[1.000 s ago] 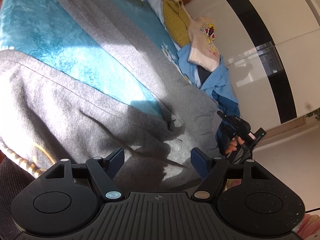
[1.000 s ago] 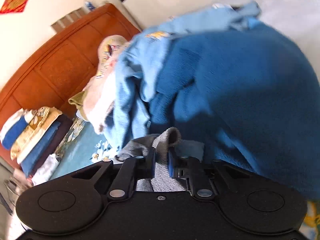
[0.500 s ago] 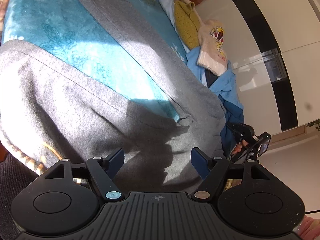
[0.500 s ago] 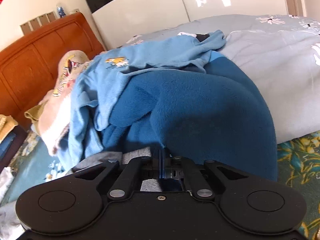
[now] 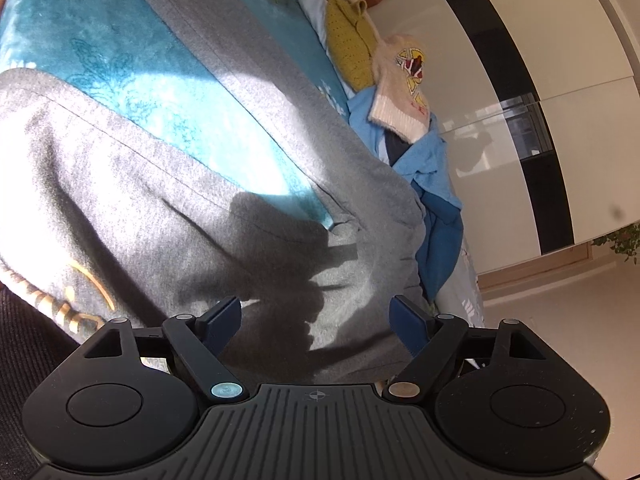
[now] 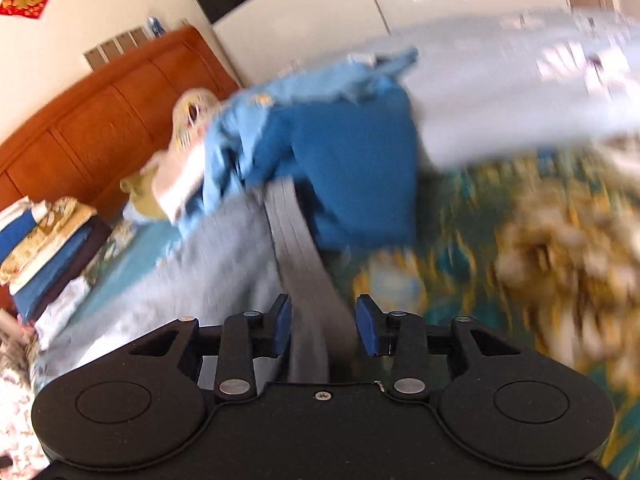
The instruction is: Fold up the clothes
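Observation:
A grey sweatshirt [image 5: 168, 216] lies spread on a teal bedspread [image 5: 100, 40]. My left gripper [image 5: 316, 322] is open and empty, low over the grey fabric near the bed's edge. In the right wrist view, which is blurred by motion, my right gripper [image 6: 324, 330] stands open with the sweatshirt's grey ribbed band [image 6: 296, 240] running between its fingers; the pads [image 6: 366, 328] do not press it. The grey body [image 6: 180, 272] stretches left of it.
A pile of clothes sits beside the sweatshirt: dark blue fleece [image 6: 352, 168], light blue top [image 5: 424, 168], cream knit [image 5: 400, 92], yellow knit [image 5: 348, 44]. A wooden headboard [image 6: 100, 120] and folded stacks [image 6: 44, 248] stand at left. A white wardrobe [image 5: 560, 120] is beyond the bed.
My right gripper was shut on the grey band; it has opened and swung away fast. My left gripper stayed open and drifted little; the right gripper has left its view.

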Available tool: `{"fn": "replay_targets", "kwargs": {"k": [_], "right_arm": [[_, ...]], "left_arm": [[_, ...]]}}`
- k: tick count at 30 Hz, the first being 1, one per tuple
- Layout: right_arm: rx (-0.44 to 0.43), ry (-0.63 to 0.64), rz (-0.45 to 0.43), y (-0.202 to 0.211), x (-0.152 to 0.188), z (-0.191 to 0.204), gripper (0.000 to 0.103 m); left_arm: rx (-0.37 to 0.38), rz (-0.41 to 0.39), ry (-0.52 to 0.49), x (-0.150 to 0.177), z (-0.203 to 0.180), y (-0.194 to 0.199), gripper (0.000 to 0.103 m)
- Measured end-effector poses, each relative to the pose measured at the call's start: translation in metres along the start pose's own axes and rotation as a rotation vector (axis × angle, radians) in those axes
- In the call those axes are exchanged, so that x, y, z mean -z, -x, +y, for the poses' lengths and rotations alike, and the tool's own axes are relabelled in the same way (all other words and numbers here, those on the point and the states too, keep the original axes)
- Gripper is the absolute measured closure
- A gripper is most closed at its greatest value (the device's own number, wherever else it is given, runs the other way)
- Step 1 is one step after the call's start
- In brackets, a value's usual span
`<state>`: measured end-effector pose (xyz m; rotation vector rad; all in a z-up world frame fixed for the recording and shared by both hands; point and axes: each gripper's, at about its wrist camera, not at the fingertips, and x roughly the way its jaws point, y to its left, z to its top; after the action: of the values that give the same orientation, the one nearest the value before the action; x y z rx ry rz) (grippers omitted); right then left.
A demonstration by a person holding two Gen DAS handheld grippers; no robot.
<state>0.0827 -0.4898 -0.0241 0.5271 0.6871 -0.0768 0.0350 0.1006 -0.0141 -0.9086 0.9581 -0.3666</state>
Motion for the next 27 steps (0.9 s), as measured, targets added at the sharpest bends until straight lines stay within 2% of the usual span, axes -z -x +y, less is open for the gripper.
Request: {"fn": "replay_targets", "kwargs": {"k": [2,4,7,10,11,12,13,15,18,20,25,27], "right_arm": [[-0.019,-0.056,0.016,0.001,0.020,-0.008,0.064],[-0.052,-0.138,0.014,-0.001,0.033,-0.013,0.059],[-0.109,-0.228,0.033,-0.014,0.039,-0.017,0.059],[-0.118,-0.303,0.081,-0.035,0.039,-0.013,0.060],[-0.128,-0.326,0.086,-0.040,0.042,-0.010,0.072],[-0.146,-0.337,0.085,-0.043,0.043,-0.006,0.088],[-0.165,-0.348,0.084,-0.045,0.045,-0.002,0.091],[-0.122,-0.281,0.061,-0.040,0.043,0.012,0.093],[-0.018,-0.193,-0.080,-0.012,0.032,0.021,0.095],[0.028,-0.210,-0.123,0.002,0.024,0.011,0.097],[0.141,-0.288,-0.022,-0.018,0.040,-0.015,0.096],[0.141,-0.313,-0.038,-0.019,0.050,-0.017,0.096]], "left_arm": [[0.006,-0.001,-0.006,0.003,-0.002,0.003,0.023],[0.016,-0.010,-0.010,0.006,-0.005,0.008,0.022],[0.025,-0.019,-0.011,0.011,-0.007,0.013,0.022],[0.029,-0.032,-0.008,0.017,-0.009,0.020,0.021],[0.029,-0.037,-0.006,0.018,-0.009,0.022,0.021],[0.028,-0.041,-0.003,0.019,-0.008,0.025,0.021],[0.026,-0.047,0.001,0.020,-0.008,0.027,0.021],[0.023,-0.059,0.010,0.019,-0.007,0.031,0.021],[0.024,-0.083,0.007,0.018,-0.007,0.039,0.021],[0.028,-0.097,0.009,0.017,-0.004,0.043,0.021],[0.020,-0.119,0.039,0.016,0.005,0.049,0.021],[0.020,-0.143,0.041,0.014,0.008,0.056,0.021]]}}
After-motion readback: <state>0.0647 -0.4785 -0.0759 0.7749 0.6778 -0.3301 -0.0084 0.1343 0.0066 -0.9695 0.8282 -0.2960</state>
